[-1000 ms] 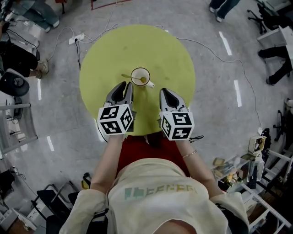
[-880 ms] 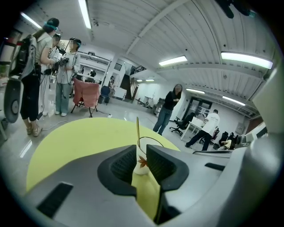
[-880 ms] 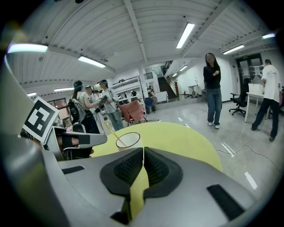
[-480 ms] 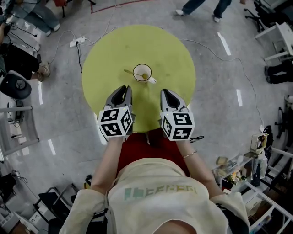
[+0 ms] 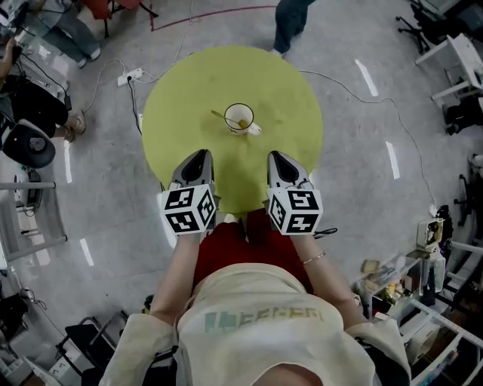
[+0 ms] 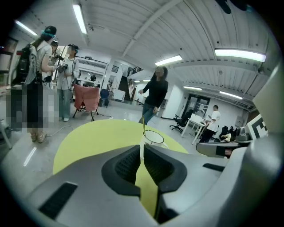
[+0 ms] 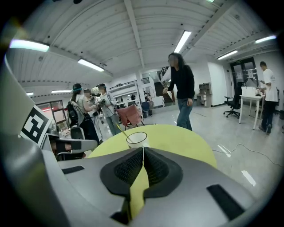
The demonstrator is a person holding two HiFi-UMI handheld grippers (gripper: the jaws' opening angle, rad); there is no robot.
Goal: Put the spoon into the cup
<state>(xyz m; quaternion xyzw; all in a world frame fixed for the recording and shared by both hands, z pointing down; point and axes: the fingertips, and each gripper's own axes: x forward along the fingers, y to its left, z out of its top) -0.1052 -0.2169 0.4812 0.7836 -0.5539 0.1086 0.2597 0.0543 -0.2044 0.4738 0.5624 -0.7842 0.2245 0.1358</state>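
Spoon already stands in the cup, its bowl down inside and its thin handle leaning out over the rim toward the left edge of the round yellow-green table. The cup is white with a dark rim and sits about at the middle of the table, its small handle turned toward the right near side.

Both grippers are held over the near edge, well apart from the cup and apart from each other, each pointing toward it. The left gripper has its jaws brought together – the tips meet, with only a thin wedge of table showing lower down – and nothing is between them. Its own view shows the cup just past the tips, the spoon handle rising from it. The right gripper is closed the same way, tips touching and empty – the cup and the slanting spoon stand beyond its jaws.

A person stands on the grey floor past the far edge.
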